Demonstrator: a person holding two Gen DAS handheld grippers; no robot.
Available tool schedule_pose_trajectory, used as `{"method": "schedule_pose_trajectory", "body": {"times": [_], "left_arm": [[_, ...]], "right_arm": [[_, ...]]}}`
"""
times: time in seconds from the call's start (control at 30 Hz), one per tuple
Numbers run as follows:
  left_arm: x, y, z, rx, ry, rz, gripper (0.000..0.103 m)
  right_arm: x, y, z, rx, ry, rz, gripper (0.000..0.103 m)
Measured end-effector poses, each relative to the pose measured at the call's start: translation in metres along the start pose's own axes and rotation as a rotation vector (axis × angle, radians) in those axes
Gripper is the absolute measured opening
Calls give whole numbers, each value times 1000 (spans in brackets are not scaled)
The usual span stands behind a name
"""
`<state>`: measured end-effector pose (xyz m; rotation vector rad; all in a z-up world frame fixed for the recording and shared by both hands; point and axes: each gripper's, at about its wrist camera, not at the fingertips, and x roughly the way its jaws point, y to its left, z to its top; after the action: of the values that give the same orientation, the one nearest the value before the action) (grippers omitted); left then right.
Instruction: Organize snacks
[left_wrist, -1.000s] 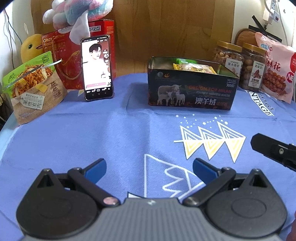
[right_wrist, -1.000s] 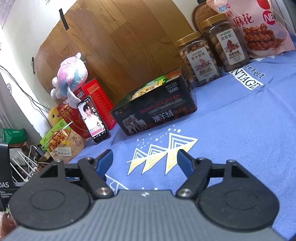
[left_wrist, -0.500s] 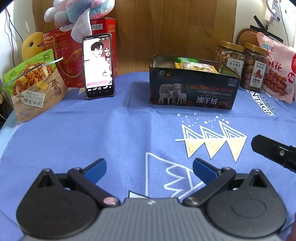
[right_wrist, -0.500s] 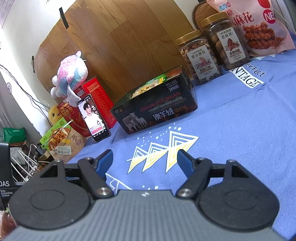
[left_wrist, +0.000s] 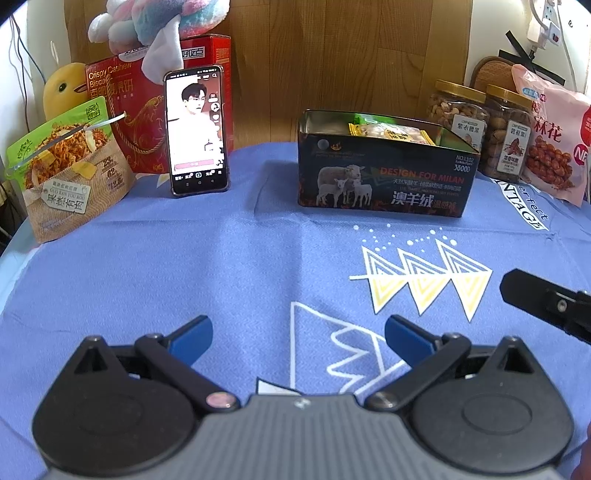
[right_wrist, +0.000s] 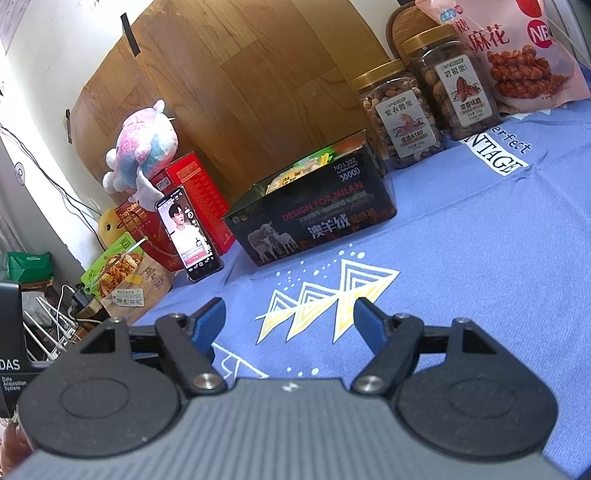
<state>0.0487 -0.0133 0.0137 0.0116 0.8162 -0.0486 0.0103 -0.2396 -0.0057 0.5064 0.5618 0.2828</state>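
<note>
A black open tin (left_wrist: 384, 184) with sheep printed on it stands at the back of the blue cloth and holds yellow snack packets (left_wrist: 391, 133). It also shows in the right wrist view (right_wrist: 317, 225). Two nut jars (left_wrist: 480, 125) and a pink snack bag (left_wrist: 554, 140) stand to its right. A green and brown snack pouch (left_wrist: 62, 170) and a red biscuit box (left_wrist: 136, 122) stand at the left. My left gripper (left_wrist: 298, 332) is open and empty, low over the cloth, well short of the tin. My right gripper (right_wrist: 290, 317) is open and empty; part of it shows at the right edge of the left wrist view (left_wrist: 546, 299).
A phone (left_wrist: 195, 133) with a lit screen leans on the red box. A pastel plush toy (left_wrist: 159, 22) sits on the box, a yellow plush (left_wrist: 62, 92) behind the pouch. A wooden board backs the table. Cables and clutter (right_wrist: 44, 314) lie beyond the table's left edge.
Both grippers have drifted slightly; the scene sits a little lower in the left wrist view. Both stay open and empty. No object has moved.
</note>
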Motion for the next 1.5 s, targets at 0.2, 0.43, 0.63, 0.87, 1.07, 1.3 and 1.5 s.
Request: {"method": "schedule_pose_trajectory", "body": {"times": [0.2, 0.43, 0.63, 0.87, 1.07, 1.3, 1.5], "left_arm": [[0, 0, -1, -2, 0, 0, 103], [-3, 0, -2, -6, -17, 8, 103], [-8, 0, 0, -9, -59, 15, 103], [-9, -1, -1, -8, -72, 4, 103], [-9, 0, -1, -16, -74, -2, 103], [-10, -2, -2, -16, -74, -4, 103], [-12, -2, -2, -15, -82, -2, 103]], "right_arm": [[0, 2, -2, -6, 6, 2, 78], [-1, 6, -1, -34, 8, -1, 78], [-5, 7, 1, -65, -30, -15, 78], [-4, 8, 1, -74, -27, -16, 79], [-5, 8, 2, -77, -28, -16, 79], [-4, 9, 2, -79, -22, -18, 79], [-4, 9, 1, -81, -18, -16, 79]]}}
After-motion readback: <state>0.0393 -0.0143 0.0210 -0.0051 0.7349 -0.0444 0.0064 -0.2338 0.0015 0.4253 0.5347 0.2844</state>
